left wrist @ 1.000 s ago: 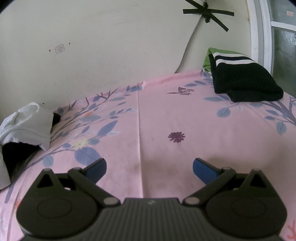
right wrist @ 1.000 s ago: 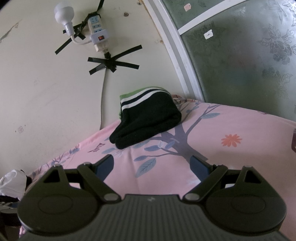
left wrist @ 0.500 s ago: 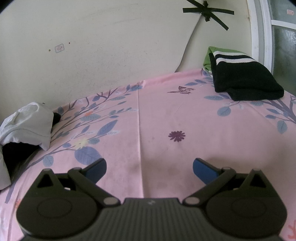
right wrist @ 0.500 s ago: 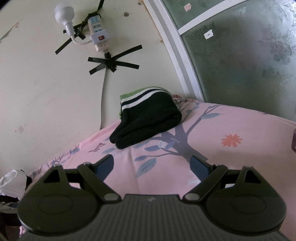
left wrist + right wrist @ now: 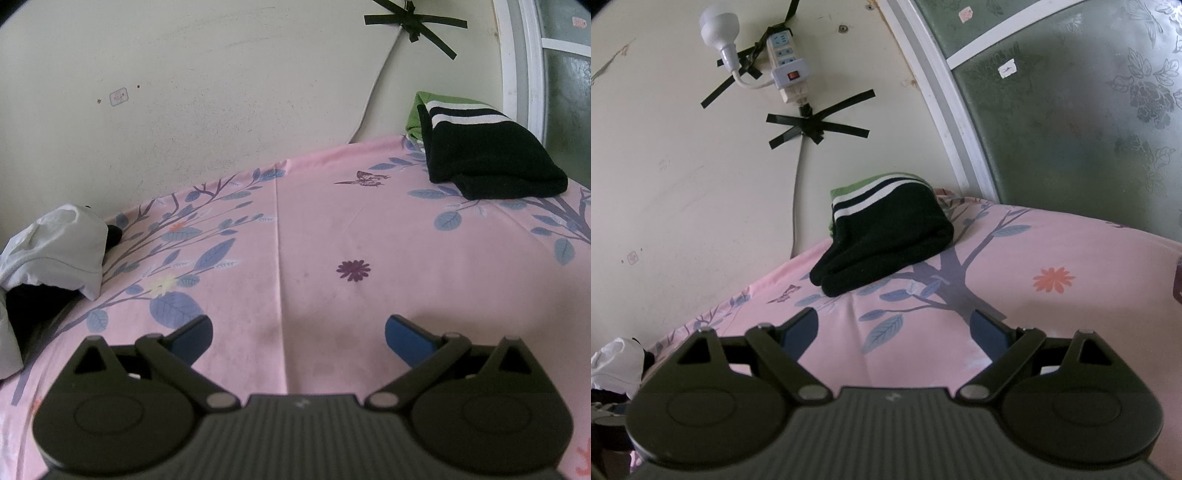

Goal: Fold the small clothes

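Observation:
A folded black garment with white stripes (image 5: 487,155) lies on a green one at the far right of the pink flowered sheet (image 5: 332,221); it also shows in the right wrist view (image 5: 886,236). A loose pile of white and black clothes (image 5: 51,251) sits at the left edge, small in the right wrist view (image 5: 613,363). My left gripper (image 5: 298,338) is open and empty over the bare sheet. My right gripper (image 5: 895,332) is open and empty, a little short of the folded black garment.
A cream wall (image 5: 184,92) backs the bed. A power strip with a bulb (image 5: 783,62) is taped to it, its cable (image 5: 796,206) running down behind the bed. A frosted window (image 5: 1071,129) stands at the right.
The left gripper's view has shifted very slightly. The right gripper has not moved. Both stay open.

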Available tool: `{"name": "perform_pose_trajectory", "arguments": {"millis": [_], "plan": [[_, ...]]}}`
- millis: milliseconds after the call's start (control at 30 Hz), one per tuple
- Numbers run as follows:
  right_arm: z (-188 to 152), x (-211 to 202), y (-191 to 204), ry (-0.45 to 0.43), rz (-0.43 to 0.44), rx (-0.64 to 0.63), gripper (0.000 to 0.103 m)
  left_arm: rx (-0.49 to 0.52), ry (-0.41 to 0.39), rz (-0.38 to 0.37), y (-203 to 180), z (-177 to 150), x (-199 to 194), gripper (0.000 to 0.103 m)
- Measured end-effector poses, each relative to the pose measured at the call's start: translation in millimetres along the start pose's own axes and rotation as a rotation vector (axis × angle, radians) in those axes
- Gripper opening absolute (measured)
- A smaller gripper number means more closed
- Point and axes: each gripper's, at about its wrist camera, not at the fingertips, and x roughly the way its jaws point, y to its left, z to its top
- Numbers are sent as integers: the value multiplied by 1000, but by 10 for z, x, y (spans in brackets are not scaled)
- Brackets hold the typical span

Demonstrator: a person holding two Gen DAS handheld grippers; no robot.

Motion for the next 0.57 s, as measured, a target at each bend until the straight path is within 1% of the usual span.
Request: {"name": "perform_pose_trajectory", "arguments": {"millis": [567], "plan": [[-2, 0, -2, -1, 0, 1, 86, 19, -11, -7, 8, -14, -17, 103]]}}
